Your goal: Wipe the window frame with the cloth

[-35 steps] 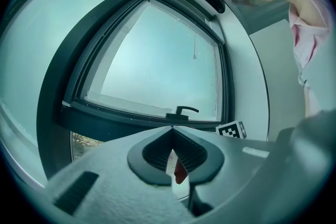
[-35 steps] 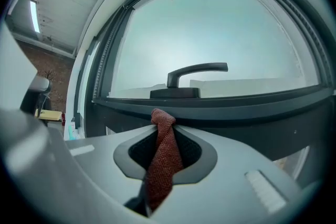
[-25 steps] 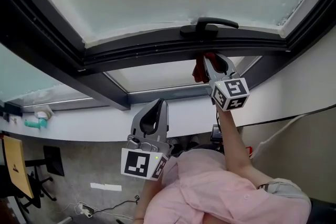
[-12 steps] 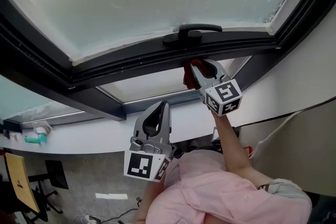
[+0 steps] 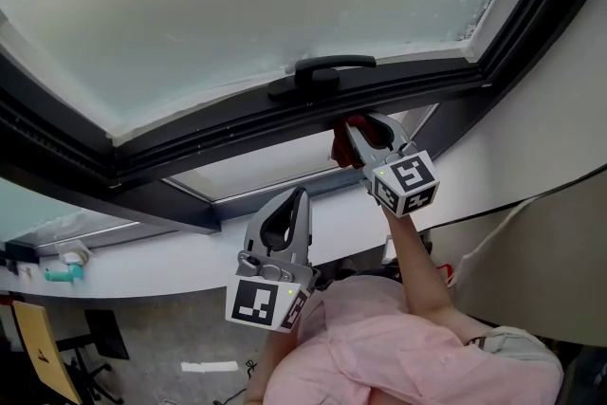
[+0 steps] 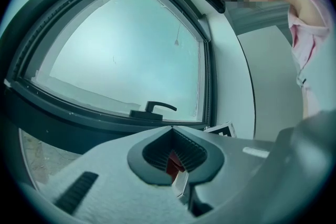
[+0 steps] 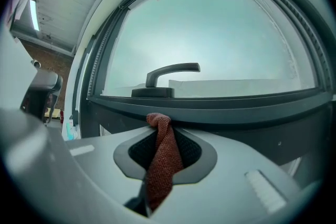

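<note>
1. The right gripper (image 5: 355, 126), just right of centre in the head view, has its jaws pinched on the red cloth (image 5: 340, 147). In the right gripper view the cloth (image 7: 160, 157) runs up between the jaws and bunches at the tip.
2. That bunched end sits against the underside of the dark window frame (image 5: 218, 123), directly below the window handle (image 5: 318, 71). I can't quite tell how firmly it presses.
3. The left gripper (image 5: 297, 196) hangs lower, at centre bottom, well apart from the frame. Its jaws are pressed together on nothing.
4. To my eye this is the wiping step itself, on the lower rail near its right corner.
5. The next move calls for sliding the cloth along the rail with steady upward pressure. The grip must hold tight so the cloth doesn't drag out, and the tip should stay clear of the handle base.
</note>
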`<state>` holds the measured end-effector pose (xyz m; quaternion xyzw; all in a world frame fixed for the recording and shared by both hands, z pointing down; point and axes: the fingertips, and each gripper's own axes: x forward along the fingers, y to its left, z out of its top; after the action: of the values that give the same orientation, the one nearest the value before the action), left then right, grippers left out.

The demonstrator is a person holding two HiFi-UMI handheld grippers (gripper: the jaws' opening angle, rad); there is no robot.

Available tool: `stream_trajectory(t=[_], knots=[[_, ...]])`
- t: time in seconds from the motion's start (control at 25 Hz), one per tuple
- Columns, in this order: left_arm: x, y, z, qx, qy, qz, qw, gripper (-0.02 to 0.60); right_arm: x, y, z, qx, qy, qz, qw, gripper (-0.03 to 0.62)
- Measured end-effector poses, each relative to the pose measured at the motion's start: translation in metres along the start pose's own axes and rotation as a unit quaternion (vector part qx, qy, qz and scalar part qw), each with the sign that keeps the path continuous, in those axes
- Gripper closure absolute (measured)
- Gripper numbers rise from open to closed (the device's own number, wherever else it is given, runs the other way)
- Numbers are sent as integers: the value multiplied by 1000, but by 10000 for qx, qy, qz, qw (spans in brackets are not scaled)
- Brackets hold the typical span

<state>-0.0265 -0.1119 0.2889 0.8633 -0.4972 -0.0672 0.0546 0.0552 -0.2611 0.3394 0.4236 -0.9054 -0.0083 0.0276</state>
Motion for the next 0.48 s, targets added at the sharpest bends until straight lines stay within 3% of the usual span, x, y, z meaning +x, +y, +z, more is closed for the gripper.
stream_trajectory(t=[0.2,0.48], knots=[[10,-6,-2,-24,52,-124,9999,584,-7,-13,-1,19,30,-121,9999,536],[20,-9,5,8,-13,-200,9998,584,-5,-19,0,-40,133,40,9999,536]])
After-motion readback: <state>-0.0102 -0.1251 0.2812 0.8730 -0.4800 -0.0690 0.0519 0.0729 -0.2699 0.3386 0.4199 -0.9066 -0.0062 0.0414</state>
